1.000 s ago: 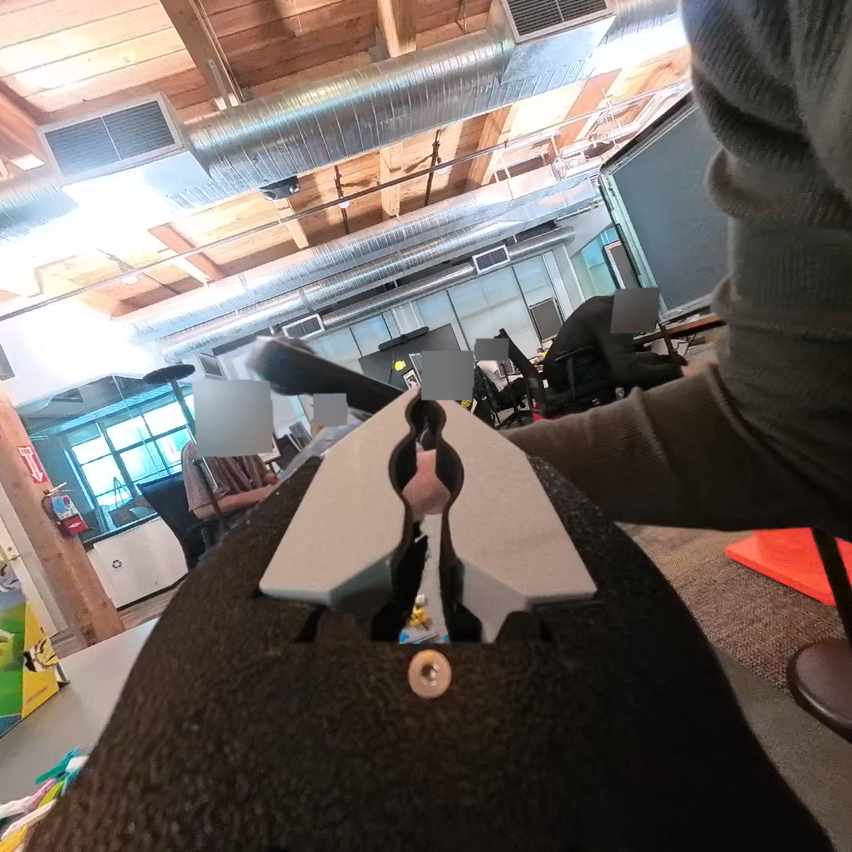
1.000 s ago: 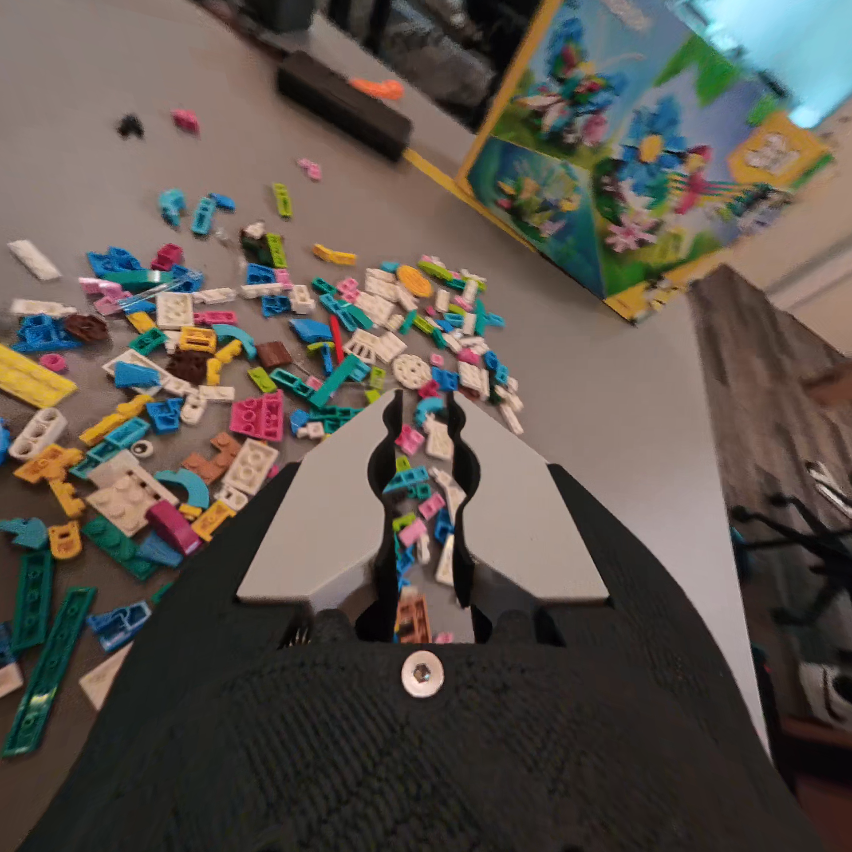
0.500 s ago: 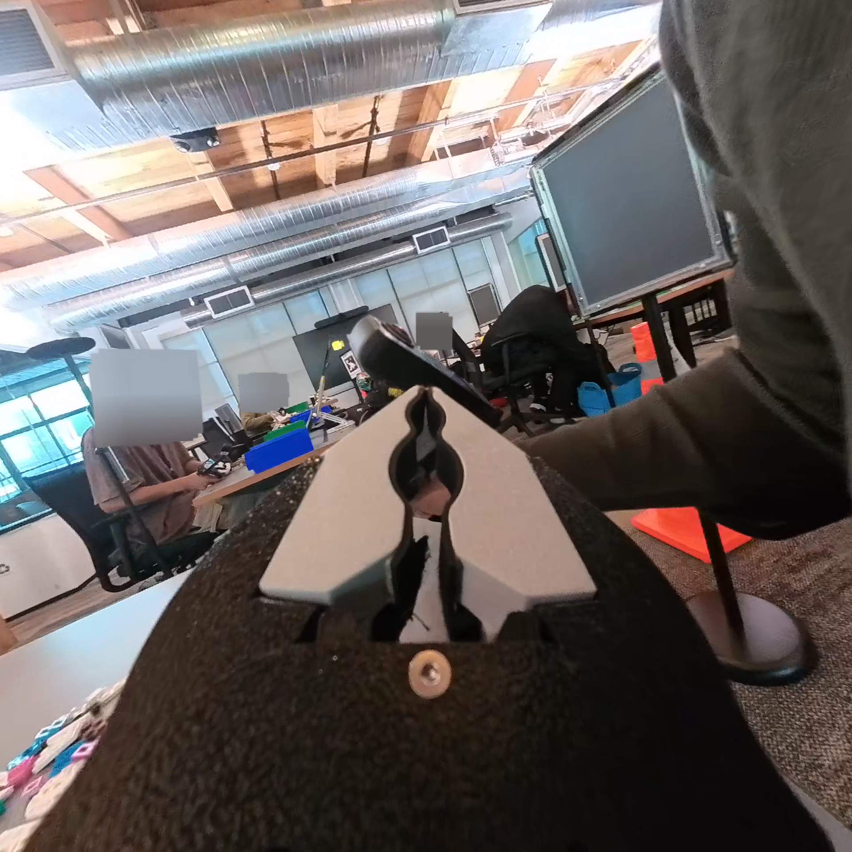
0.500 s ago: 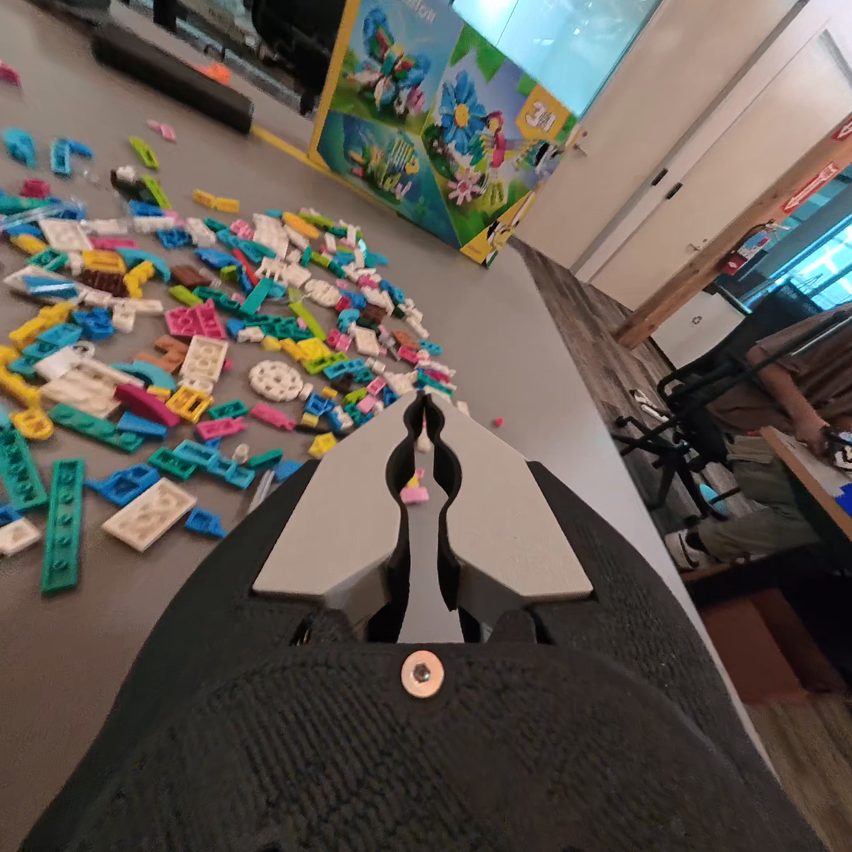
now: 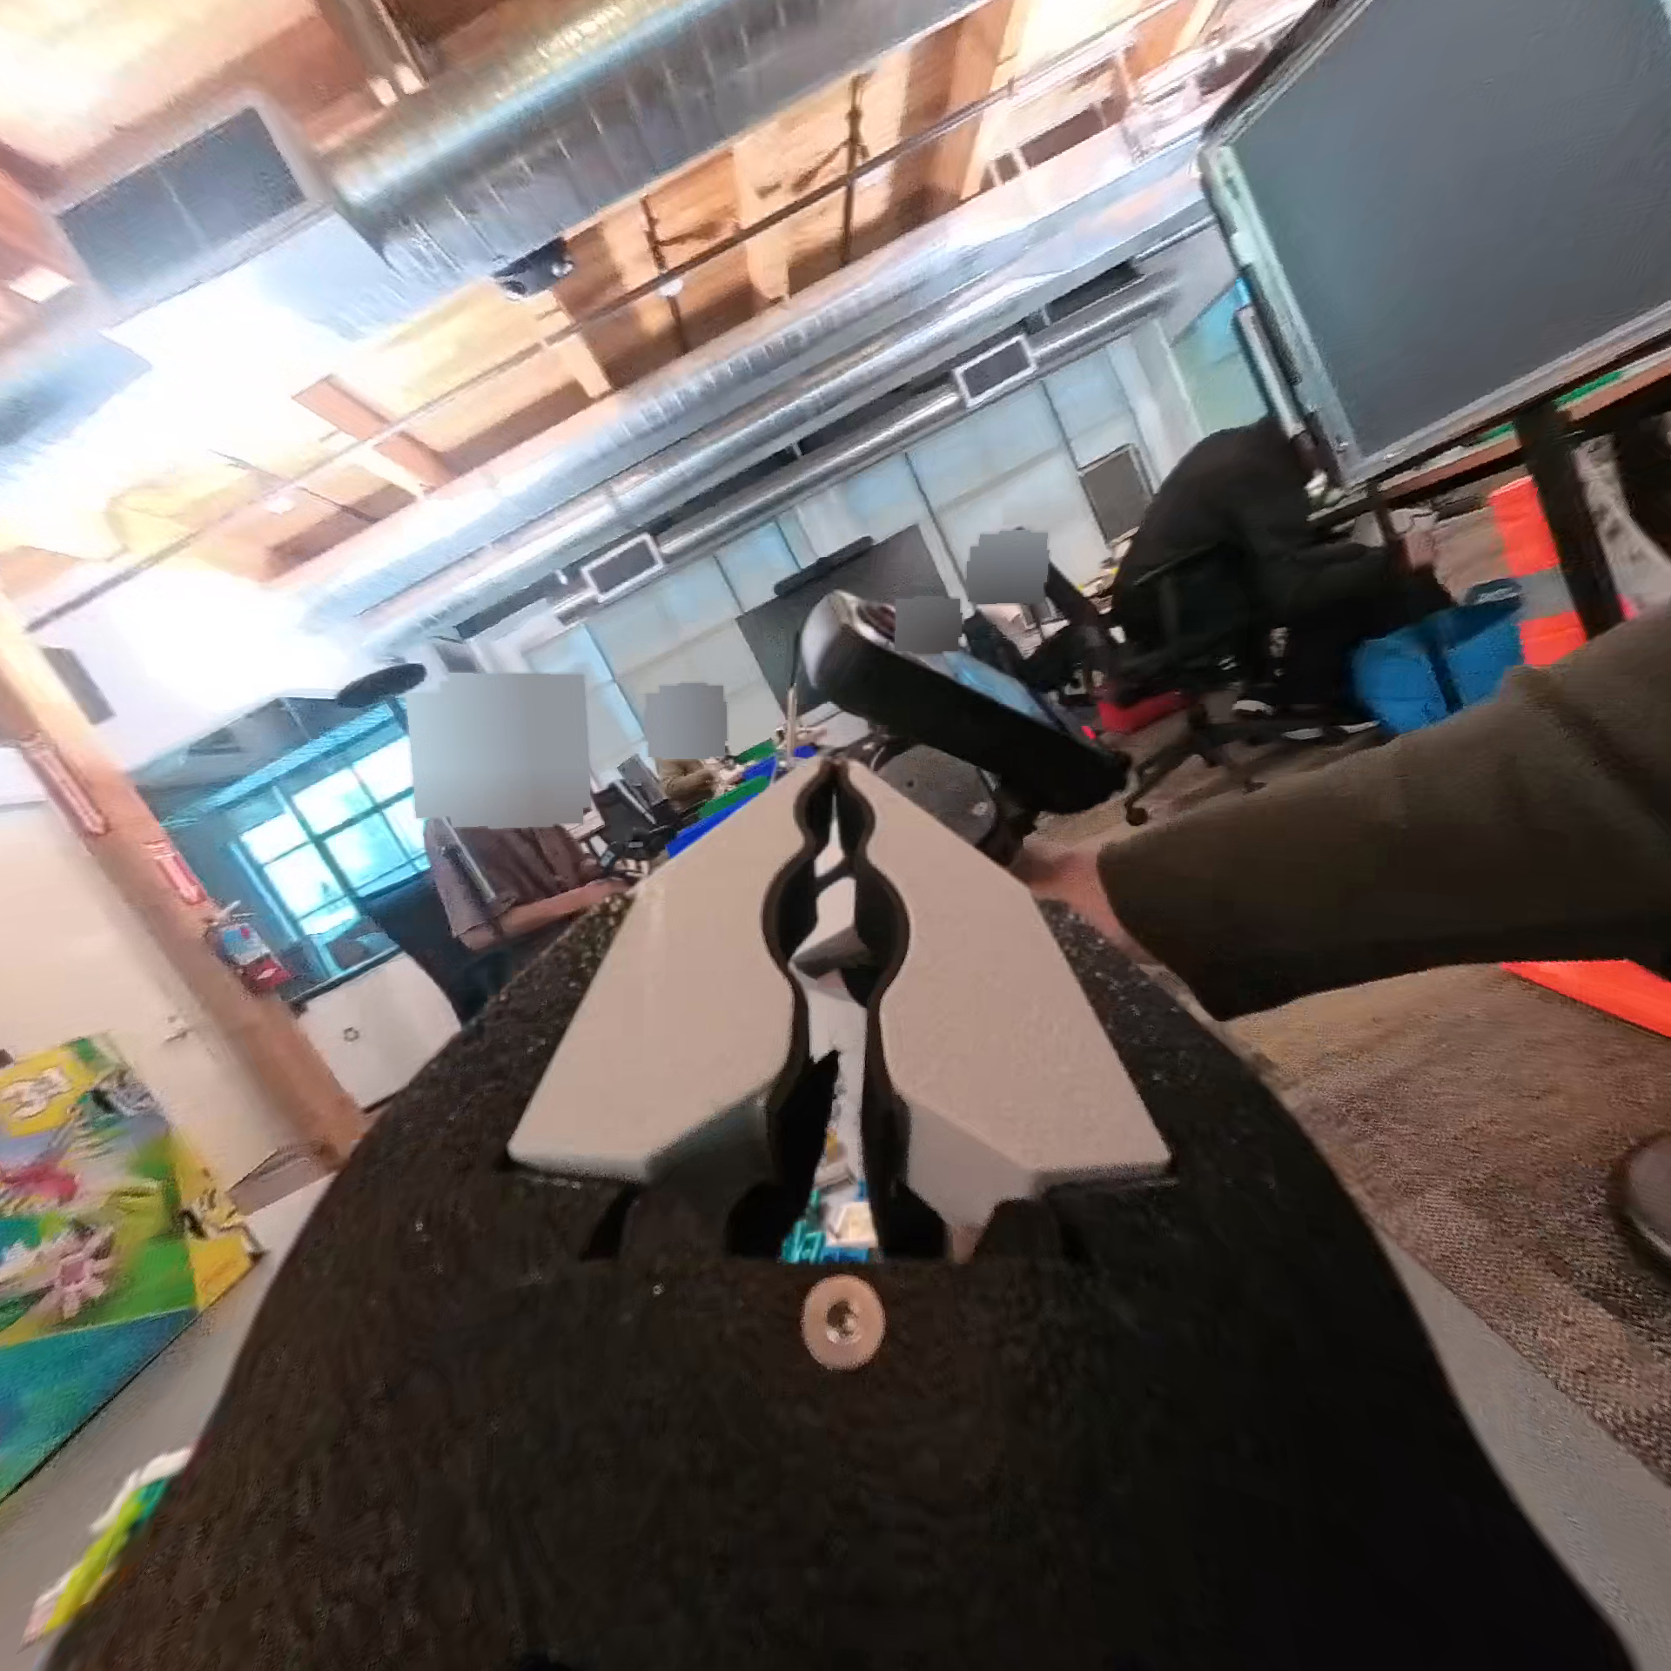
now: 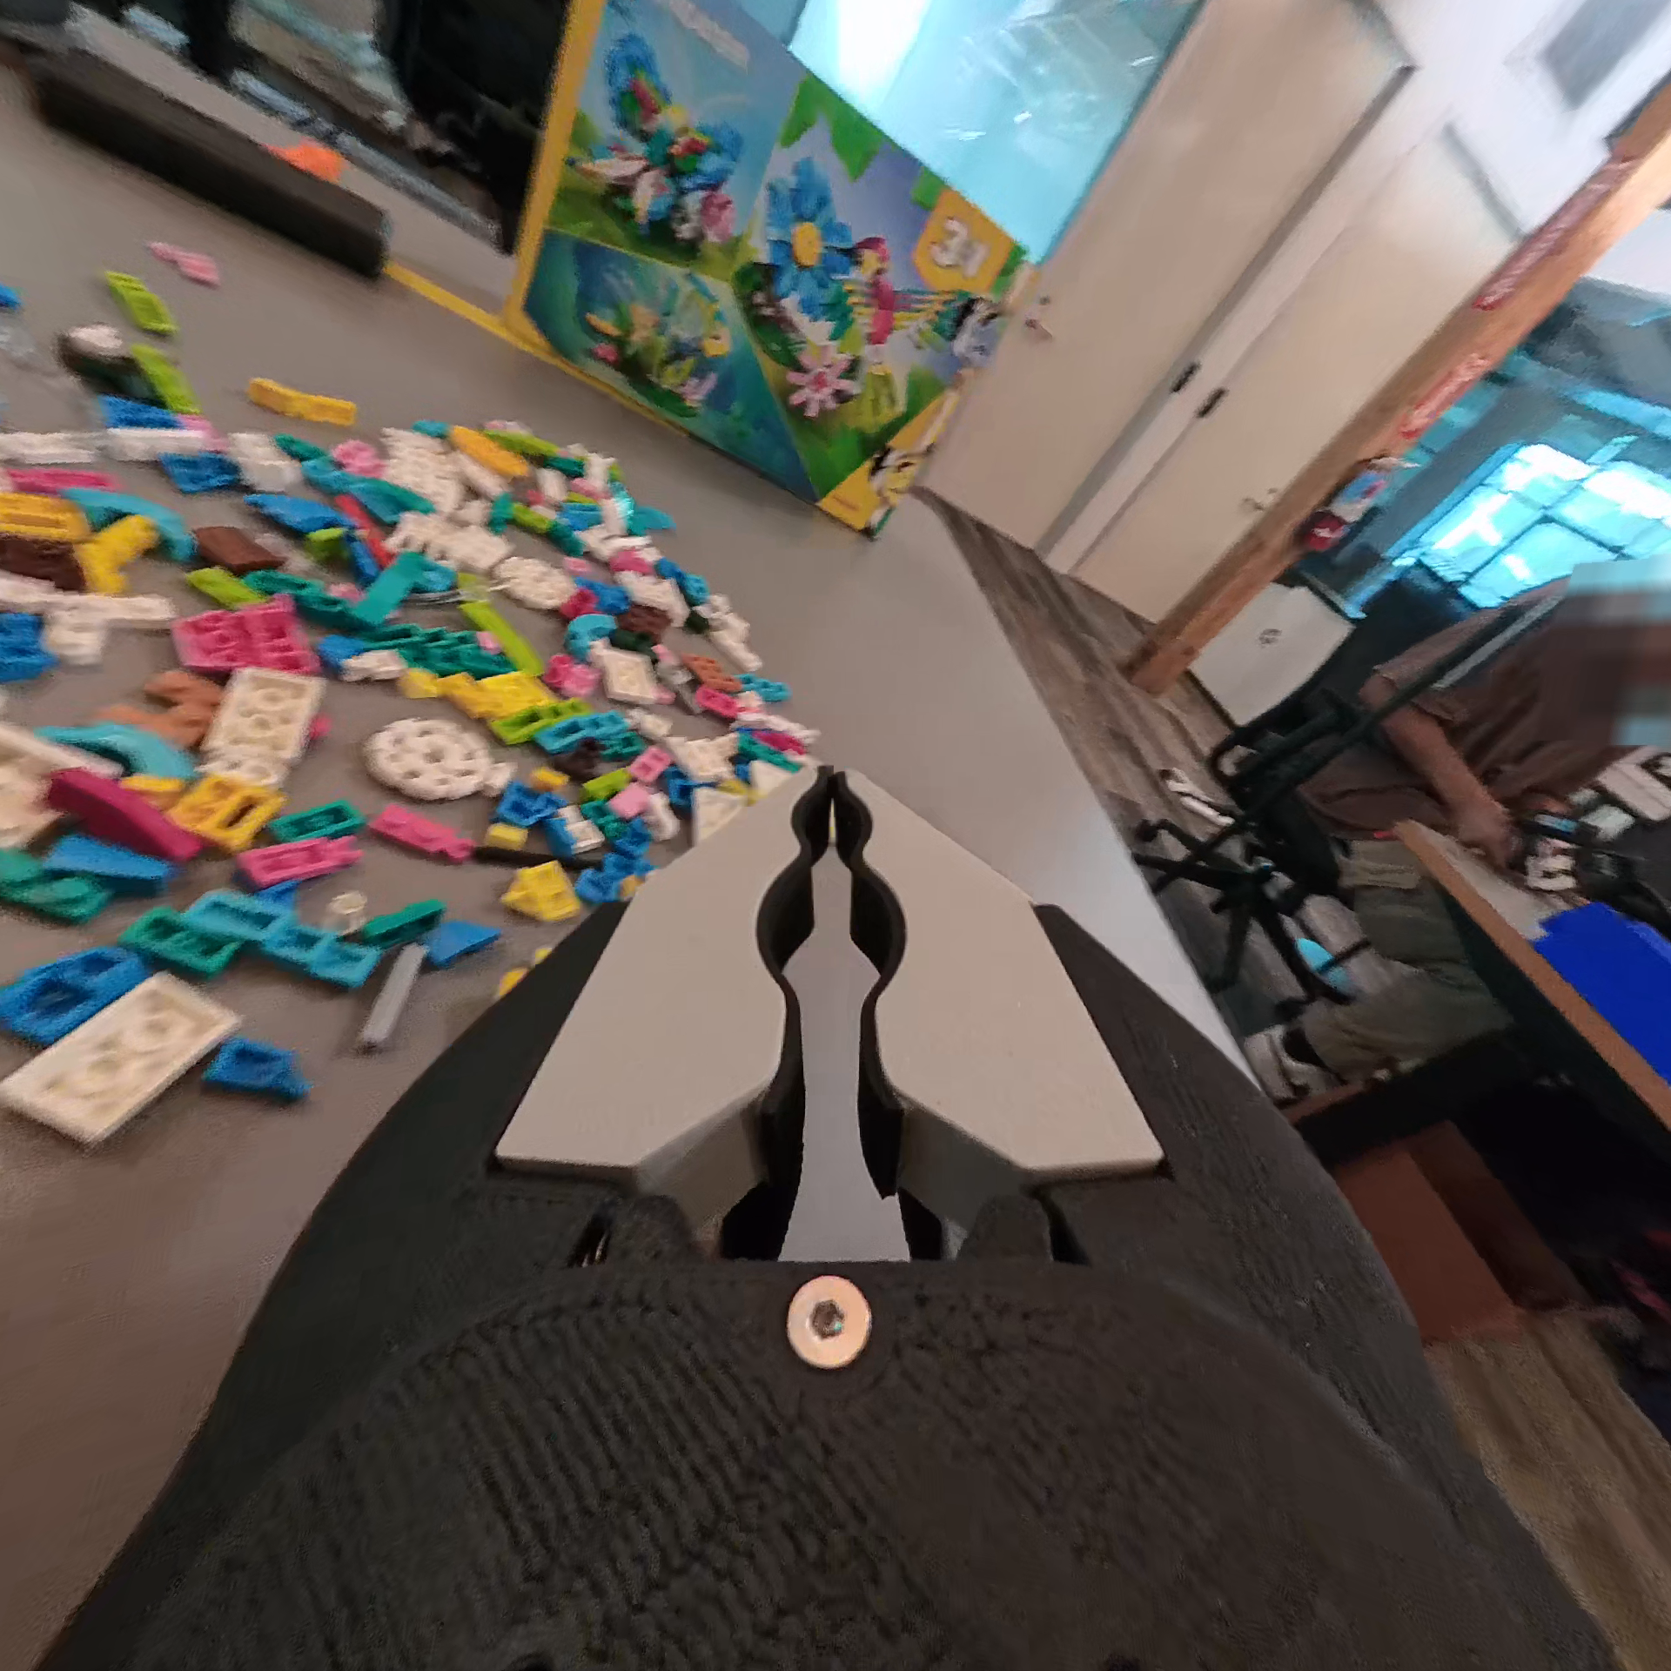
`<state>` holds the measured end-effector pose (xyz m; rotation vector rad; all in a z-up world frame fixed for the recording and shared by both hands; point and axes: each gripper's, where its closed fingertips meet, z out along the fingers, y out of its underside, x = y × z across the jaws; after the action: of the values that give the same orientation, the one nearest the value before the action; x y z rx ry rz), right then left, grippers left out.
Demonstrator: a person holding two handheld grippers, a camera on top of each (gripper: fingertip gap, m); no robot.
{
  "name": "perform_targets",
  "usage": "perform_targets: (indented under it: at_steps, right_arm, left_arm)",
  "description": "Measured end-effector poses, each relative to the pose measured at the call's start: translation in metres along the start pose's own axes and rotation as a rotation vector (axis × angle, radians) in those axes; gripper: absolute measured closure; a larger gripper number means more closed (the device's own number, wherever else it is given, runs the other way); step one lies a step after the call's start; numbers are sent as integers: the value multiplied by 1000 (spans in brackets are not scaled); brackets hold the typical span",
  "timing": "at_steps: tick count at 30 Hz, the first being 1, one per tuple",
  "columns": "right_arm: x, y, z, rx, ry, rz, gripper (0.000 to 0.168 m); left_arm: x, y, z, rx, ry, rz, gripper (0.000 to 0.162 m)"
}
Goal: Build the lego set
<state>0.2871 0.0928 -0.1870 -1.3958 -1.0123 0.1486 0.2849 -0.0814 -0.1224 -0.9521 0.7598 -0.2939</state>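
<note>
Many loose lego pieces (image 6: 380, 687) in several colours lie spread on the grey table (image 6: 904, 651), left of and beyond my right gripper (image 6: 834, 785). Its jaws are shut with nothing between the tips, and it hangs over the table near the right edge. A white round plate (image 6: 434, 755) lies near the pile's front. My left gripper (image 5: 834, 770) is shut and empty, tilted up towards the room. A few pieces show through its gap (image 5: 827, 1221) and at the bottom left (image 5: 118, 1537). The picture is motion-blurred.
The colourful lego box (image 6: 741, 262) stands at the table's far end; it also shows in the left wrist view (image 5: 81, 1221). A black bar (image 6: 208, 172) lies far left. A sleeve (image 5: 1356, 859) reaches in from the right. A seated person (image 6: 1447, 769) is beyond the table edge. My right fingertips sit around 20 cm from my left ones. My right tips are roughly 12 cm from the white round plate (image 6: 434, 755).
My right gripper tilted up from the pile towards the table's far right edge; the pink piece behind its gap is gone from view. My left gripper's view swung left, bringing the box into view.
</note>
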Motion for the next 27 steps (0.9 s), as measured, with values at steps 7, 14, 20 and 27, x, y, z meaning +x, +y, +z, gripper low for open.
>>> perform_targets:
  at_steps: [7, 14, 20, 27]
  right_arm:
    - [15, -2, 7, 40, 110, -15, 168]
    - [17, -7, 12, 63, 107, 60, 168]
    - [35, -5, 9, 100, 115, 187, 168]
    - [31, -5, 10, 89, 109, 139, 168]
  left_arm:
    - [-27, 11, -17, -120, -171, 227, 162]
    - [-147, 40, -91, -293, -639, 194, 162]
    - [-179, 37, -135, -316, -918, 145, 162]
    - [-162, 39, -103, -259, -737, 121, 162]
